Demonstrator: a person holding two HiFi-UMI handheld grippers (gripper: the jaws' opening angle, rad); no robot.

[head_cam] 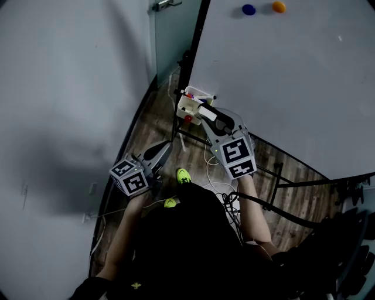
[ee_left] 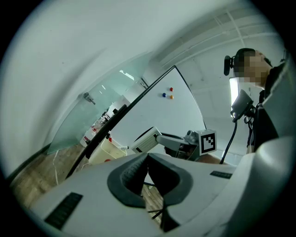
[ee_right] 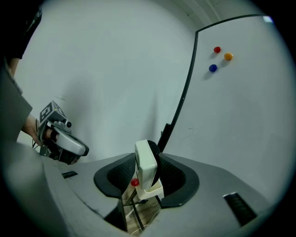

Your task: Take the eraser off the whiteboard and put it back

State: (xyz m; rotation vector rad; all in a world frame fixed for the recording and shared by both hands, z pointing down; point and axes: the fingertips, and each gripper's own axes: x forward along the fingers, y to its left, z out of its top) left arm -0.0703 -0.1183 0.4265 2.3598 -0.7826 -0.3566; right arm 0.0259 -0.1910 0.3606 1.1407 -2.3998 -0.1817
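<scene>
The white eraser [ee_right: 146, 165] with black felt stands upright between the pads of my right gripper [ee_right: 147, 175], which is shut on it. In the head view the right gripper [head_cam: 206, 115] holds the eraser [head_cam: 204, 112] low in front of the whiteboard [head_cam: 293, 76], apart from its surface. From the left gripper view the eraser [ee_left: 146, 140] shows in the air beside the whiteboard [ee_left: 157, 113]. My left gripper [head_cam: 163, 150] hangs to the left, away from the board, its fingertips touching and nothing held [ee_left: 148, 156].
A white basket [head_cam: 188, 107] with markers sits at the whiteboard's foot, just beyond the eraser. Blue [head_cam: 249, 9] and orange [head_cam: 279, 6] magnets stick high on the board. Stand legs [head_cam: 275, 176] and cables [head_cam: 217, 186] cross the wooden floor. A grey wall [head_cam: 64, 88] runs along the left.
</scene>
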